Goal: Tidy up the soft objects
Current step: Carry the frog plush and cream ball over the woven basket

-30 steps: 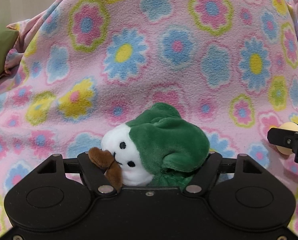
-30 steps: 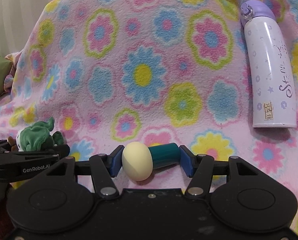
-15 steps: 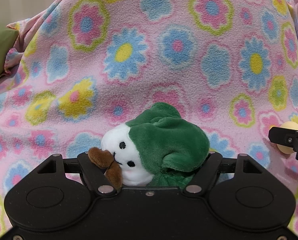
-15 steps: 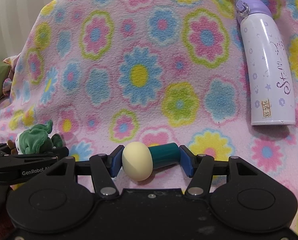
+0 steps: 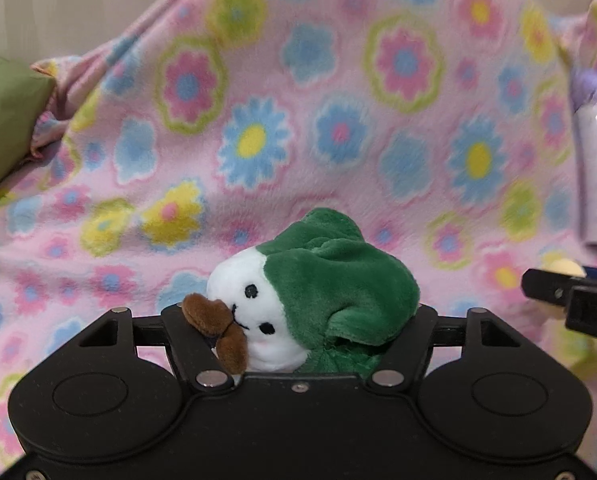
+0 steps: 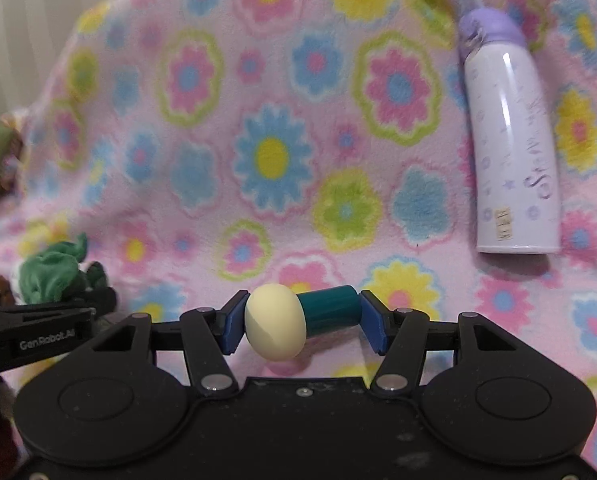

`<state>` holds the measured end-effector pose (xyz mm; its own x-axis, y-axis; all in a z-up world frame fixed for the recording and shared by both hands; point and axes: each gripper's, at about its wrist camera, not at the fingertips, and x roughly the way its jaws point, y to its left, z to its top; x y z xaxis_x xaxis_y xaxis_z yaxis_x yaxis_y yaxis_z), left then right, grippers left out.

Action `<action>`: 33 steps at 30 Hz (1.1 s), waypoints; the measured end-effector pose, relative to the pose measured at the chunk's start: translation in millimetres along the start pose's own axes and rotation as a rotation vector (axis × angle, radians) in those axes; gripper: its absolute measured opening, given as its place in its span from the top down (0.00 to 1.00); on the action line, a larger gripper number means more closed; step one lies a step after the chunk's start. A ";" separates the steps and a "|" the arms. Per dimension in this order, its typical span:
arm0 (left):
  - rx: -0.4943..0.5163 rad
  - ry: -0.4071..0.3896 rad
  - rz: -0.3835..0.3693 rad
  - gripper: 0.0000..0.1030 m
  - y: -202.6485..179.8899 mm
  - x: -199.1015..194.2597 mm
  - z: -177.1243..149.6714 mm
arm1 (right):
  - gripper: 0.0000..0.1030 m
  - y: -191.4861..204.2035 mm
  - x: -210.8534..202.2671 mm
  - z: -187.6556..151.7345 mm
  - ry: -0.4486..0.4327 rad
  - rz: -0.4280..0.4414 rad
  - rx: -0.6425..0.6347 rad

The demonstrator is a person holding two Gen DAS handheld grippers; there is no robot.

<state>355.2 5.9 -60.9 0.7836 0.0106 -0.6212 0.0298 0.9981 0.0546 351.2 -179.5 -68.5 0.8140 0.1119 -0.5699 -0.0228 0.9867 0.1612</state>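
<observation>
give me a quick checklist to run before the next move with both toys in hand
1. Left gripper shut on the green plush toy: ok, the toy sits squeezed between the jaws.
2. Right gripper shut on the mushroom toy: ok, cream cap and teal stem are pinched end to end.
3. Grippers apart from each other: ok, side by side with a gap.
4. Purple bottle out of the way: ok, it lies on the floral blanket, off to the right.
5. Drop-off place for the toys: cannot tell, none shows.
6. Views sharp: not ok, the background is blurred.
</observation>
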 end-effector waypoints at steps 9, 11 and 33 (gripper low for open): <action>-0.028 0.059 -0.092 0.37 -9.3 -113.9 13.5 | 0.44 1.1 -120.5 -0.3 -0.067 -0.006 -0.032; -0.016 0.068 -0.114 0.37 -11.8 -138.2 6.8 | 0.44 -0.3 -151.7 -4.2 -0.073 0.001 -0.020; 0.079 0.229 -0.282 0.37 -46.1 -269.1 -137.8 | 0.43 -1.2 -273.5 -116.7 0.141 0.050 0.162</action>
<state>57.5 -34.5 -4.0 0.5792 -0.2414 -0.7786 0.2790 0.9562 -0.0890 60.8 -197.5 -6.9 0.7246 0.1870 -0.6634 0.0419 0.9488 0.3132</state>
